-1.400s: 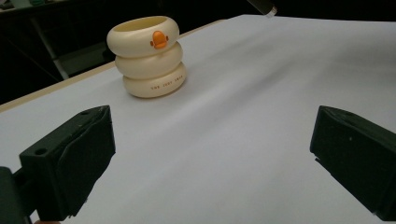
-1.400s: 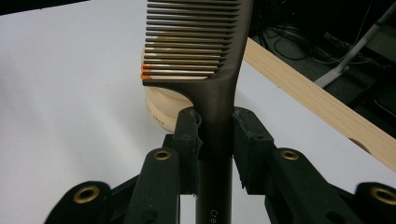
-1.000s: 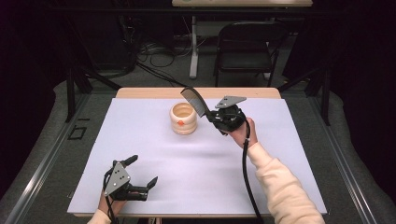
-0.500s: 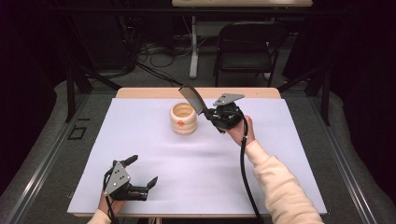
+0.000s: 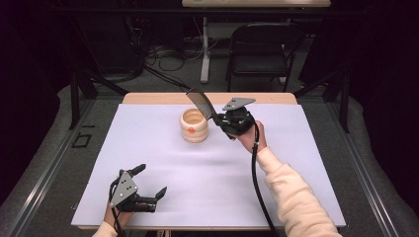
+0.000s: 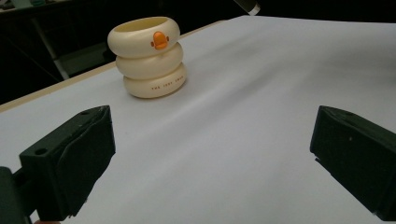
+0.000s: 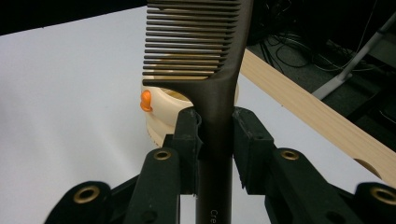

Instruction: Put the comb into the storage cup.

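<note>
A cream cup (image 5: 193, 126) shaped like stacked rings, with an orange duck beak on its front, stands upright at the back middle of the table. My right gripper (image 5: 217, 120) hovers just right of it, shut on the handle of a dark comb (image 5: 200, 101). The comb's teeth end rises up and left over the cup's rim. In the right gripper view the pads (image 7: 189, 133) press both sides of the comb (image 7: 201, 42), with the cup (image 7: 161, 109) behind it. My left gripper (image 5: 151, 179) rests open near the front left edge, holding nothing, and its view looks toward the cup (image 6: 148, 56).
A white sheet (image 5: 148, 148) covers the table, with a wooden strip (image 5: 163, 98) showing along the far edge. Beyond the table stand a black chair (image 5: 262, 44), a stand leg and floor cables.
</note>
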`<state>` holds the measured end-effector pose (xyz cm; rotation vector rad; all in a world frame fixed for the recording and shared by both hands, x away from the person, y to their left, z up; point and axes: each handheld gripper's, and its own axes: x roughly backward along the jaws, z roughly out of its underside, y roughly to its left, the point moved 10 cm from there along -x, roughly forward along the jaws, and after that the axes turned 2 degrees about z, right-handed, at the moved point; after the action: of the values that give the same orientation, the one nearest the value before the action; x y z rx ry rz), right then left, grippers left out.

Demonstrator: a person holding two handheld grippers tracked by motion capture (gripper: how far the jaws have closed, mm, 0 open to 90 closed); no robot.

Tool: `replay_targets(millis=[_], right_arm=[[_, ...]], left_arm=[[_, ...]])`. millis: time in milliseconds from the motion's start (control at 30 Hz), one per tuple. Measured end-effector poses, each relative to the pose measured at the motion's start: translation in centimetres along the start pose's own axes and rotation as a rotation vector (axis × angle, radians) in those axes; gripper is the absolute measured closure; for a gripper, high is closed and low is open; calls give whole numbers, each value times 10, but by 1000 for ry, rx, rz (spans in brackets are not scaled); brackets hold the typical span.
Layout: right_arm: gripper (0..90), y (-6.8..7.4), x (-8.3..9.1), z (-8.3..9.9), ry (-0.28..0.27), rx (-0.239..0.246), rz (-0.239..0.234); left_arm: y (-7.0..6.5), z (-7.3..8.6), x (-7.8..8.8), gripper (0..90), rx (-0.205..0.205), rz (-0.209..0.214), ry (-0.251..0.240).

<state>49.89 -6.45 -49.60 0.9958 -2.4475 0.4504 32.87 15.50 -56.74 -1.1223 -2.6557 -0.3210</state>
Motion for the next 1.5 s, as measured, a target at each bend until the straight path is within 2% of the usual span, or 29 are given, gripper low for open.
replay_targets(millis=[1500], right_arm=[[724,3,-17,-20,-40,-26,-8]], left_arm=[[0,0,0,0,-1,1,-2]])
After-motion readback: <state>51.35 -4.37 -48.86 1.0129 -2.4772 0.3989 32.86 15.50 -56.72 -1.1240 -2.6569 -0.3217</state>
